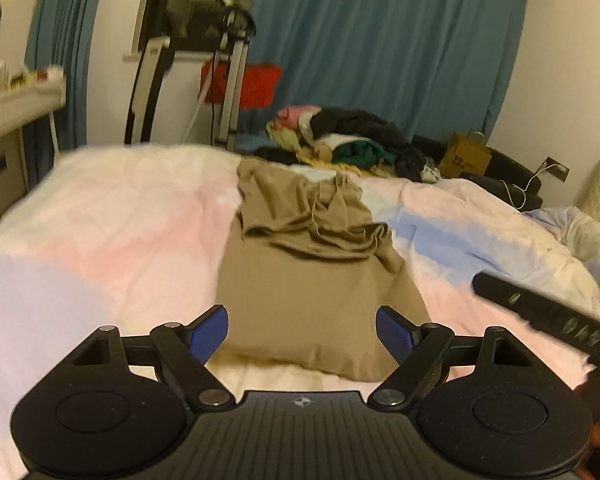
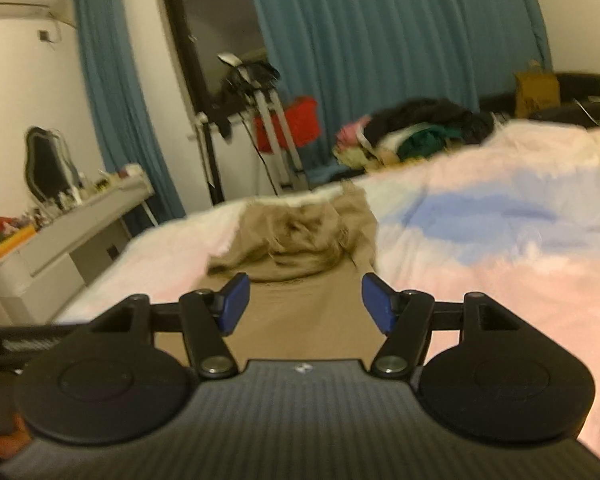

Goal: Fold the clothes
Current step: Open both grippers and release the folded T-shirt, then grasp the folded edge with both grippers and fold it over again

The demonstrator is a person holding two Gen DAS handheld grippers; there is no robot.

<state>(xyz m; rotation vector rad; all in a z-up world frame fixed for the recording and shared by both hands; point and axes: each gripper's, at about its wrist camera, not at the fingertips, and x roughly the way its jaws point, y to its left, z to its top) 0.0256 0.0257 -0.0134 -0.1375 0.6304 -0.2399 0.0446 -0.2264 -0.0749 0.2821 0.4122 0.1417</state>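
A tan garment [image 1: 308, 280] lies on the bed, its near part flat and its far part bunched in folds. My left gripper [image 1: 302, 330] is open and empty, just above the garment's near edge. My right gripper [image 2: 305, 302] is open and empty, low over the flat part of the same garment [image 2: 300, 240]. The right gripper's black body [image 1: 548, 316] shows at the right of the left wrist view.
A pastel pink, blue and white duvet [image 1: 100, 240] covers the bed. A pile of mixed clothes [image 1: 340, 140] sits at the far edge. Teal curtains [image 1: 380, 40], a drying rack [image 1: 232, 80], a red item [image 1: 256, 84] and a dresser [image 2: 80, 220] stand beyond.
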